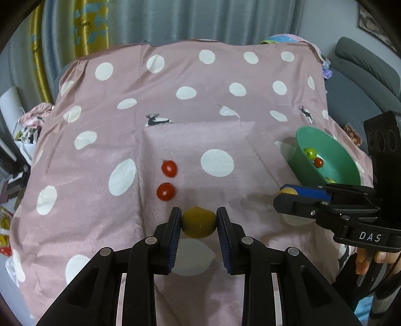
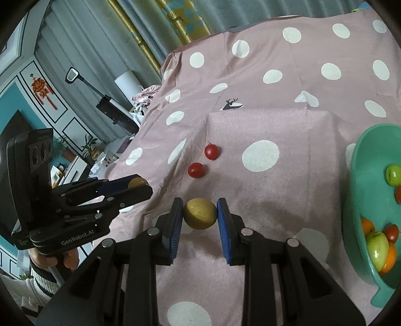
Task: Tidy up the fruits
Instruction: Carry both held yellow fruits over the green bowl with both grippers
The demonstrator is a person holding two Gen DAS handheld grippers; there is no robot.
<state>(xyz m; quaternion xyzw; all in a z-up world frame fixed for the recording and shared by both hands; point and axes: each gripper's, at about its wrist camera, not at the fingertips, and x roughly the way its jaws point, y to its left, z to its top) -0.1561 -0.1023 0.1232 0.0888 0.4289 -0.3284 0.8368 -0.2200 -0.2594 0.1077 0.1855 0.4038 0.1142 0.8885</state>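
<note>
My left gripper (image 1: 199,222) is shut on a yellow-green round fruit (image 1: 198,222), held above the pink dotted cloth (image 1: 225,125). My right gripper (image 2: 199,213) is shut on a second yellow round fruit (image 2: 200,213). Each gripper shows side-on in the other's view, the right gripper (image 1: 288,193) beside the green bowl, the left gripper (image 2: 137,184) at the cloth's left edge. Two red cherry tomatoes (image 1: 170,168) (image 1: 166,191) lie on the cloth ahead; they also show in the right wrist view (image 2: 211,151) (image 2: 196,170). The green bowl (image 1: 303,140) (image 2: 356,200) holds several fruits.
The cloth covers a raised table; a box-shaped bump (image 1: 198,135) lies under its middle. Curtains (image 1: 150,20) hang behind. A grey sofa (image 1: 363,70) stands at the right, cluttered furniture and bags (image 2: 50,150) at the left.
</note>
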